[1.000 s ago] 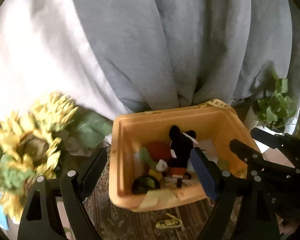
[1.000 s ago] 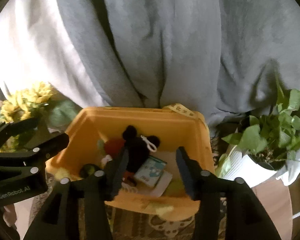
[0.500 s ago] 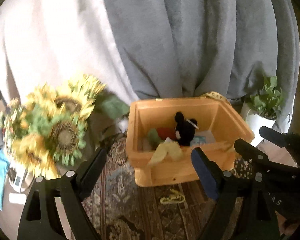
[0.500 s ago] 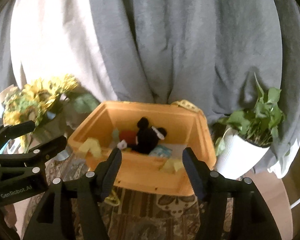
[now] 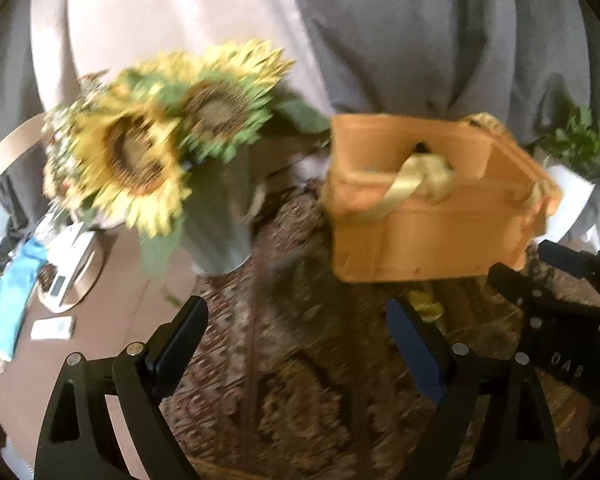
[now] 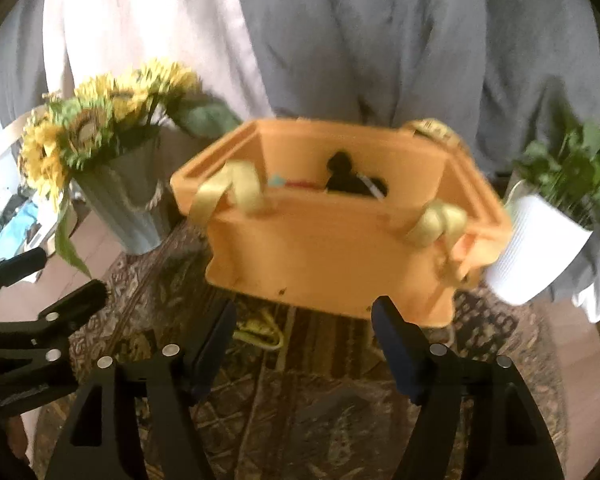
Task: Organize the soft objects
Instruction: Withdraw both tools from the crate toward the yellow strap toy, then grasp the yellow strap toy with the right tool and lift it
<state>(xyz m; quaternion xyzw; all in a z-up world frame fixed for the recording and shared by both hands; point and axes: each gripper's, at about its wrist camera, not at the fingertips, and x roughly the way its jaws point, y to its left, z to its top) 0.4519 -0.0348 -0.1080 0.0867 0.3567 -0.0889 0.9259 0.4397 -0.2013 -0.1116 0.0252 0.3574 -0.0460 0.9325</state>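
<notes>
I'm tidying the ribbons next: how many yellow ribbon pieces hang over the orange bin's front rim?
2: one ribbon piece near the orange bin's left front corner, another near its right front corner. More may lie hidden inside.

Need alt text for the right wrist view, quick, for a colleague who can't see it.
An orange bin sits on a patterned rug just beyond the open, empty right gripper, with a black plush toy inside. Sunflowers stand to its left, a potted plant to its right.

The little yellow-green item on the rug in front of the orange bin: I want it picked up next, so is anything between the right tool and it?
Nothing visible is. The right tool is open and empty, and the yellow-green item lies on the patterned rug between its fingers, just short of the orange bin.
</notes>
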